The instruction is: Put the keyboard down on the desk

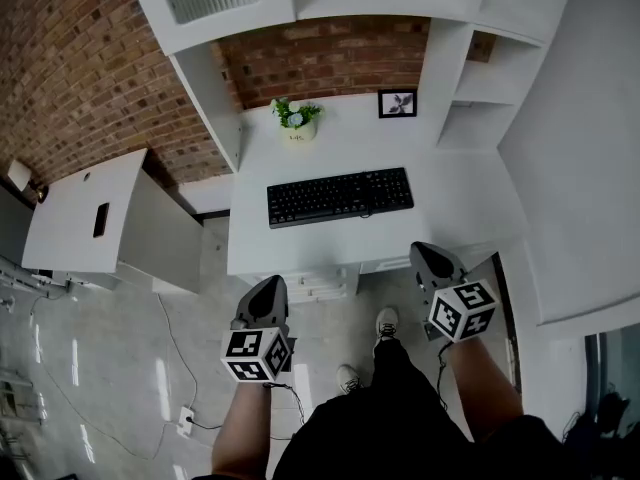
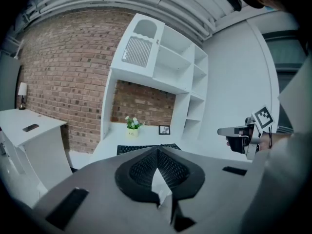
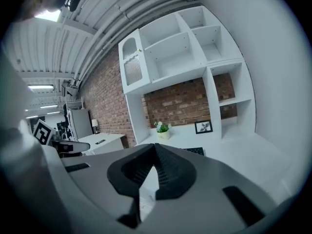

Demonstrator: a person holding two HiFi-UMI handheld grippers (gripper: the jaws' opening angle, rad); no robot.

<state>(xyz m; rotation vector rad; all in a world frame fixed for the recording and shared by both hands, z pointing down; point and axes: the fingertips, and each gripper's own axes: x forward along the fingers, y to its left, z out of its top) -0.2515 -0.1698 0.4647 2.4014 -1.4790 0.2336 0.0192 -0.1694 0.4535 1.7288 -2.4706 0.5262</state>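
A small pot [image 1: 297, 134] is seen at the back of the white surface [image 1: 330, 250], and a flowering plant [image 1: 296, 114] is held in it. The black keyboard [image 1: 340, 196] is laid flat on the surface, in front of the pot and 1 framed picture [image 1: 397, 103]. The left tongs [image 1: 270, 284] and right tongs [image 1: 426, 252] are closed on nothing, above the floor [image 1: 120, 368]. White shelving [image 1: 470, 78] is backed by a brick wall [image 1: 90, 58].

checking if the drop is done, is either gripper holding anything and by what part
Nothing is held. The left gripper and right gripper are both shut and empty, short of the desk; the keyboard lies flat on it.
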